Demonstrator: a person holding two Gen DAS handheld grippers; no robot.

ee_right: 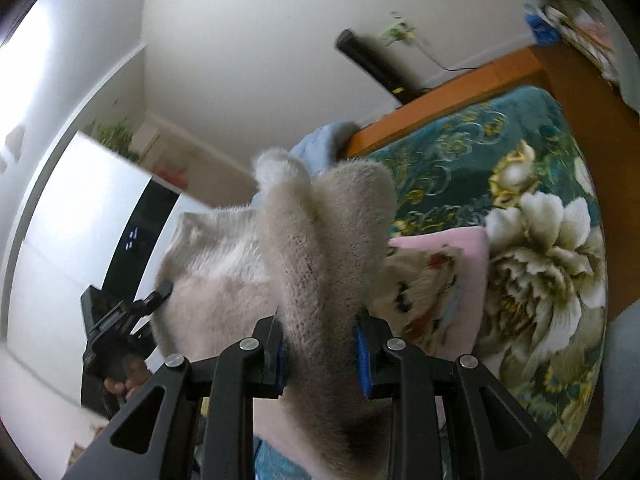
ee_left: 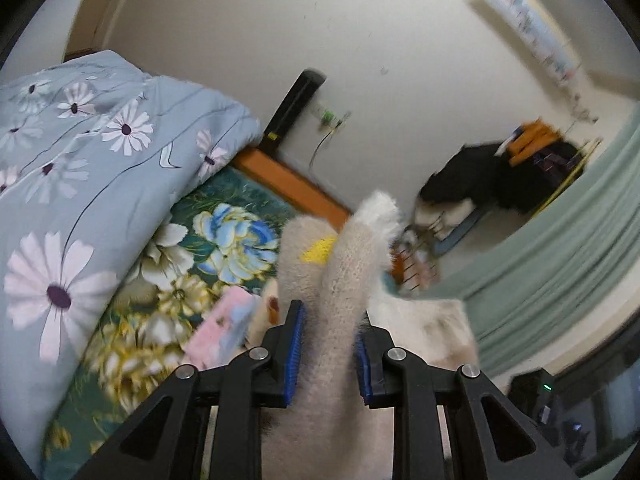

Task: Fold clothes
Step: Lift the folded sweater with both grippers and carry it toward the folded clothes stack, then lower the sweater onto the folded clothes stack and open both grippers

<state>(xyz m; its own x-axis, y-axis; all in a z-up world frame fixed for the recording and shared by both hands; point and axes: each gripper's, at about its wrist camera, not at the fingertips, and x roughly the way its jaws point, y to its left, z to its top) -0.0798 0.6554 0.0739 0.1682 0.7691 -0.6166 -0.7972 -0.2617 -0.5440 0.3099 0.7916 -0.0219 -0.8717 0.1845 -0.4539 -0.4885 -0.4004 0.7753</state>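
Observation:
A fuzzy beige knit sweater with a white cuff and a yellow patch (ee_left: 344, 268) is held up in the air above the bed. My left gripper (ee_left: 328, 344) is shut on a bunched fold of it between the blue pads. My right gripper (ee_right: 320, 344) is shut on another fold of the same sweater (ee_right: 312, 248). The rest of the sweater hangs between the two grippers. The left gripper (ee_right: 120, 320) also shows in the right wrist view, at the sweater's far edge.
The bed has a green floral sheet (ee_left: 224, 216) (ee_right: 520, 208) and an orange wooden frame (ee_left: 288, 184). A blue daisy quilt (ee_left: 80, 184) is piled on the left. A folded pink patterned garment (ee_right: 440, 280) lies on the sheet. Green curtains (ee_left: 552, 264) hang on the right.

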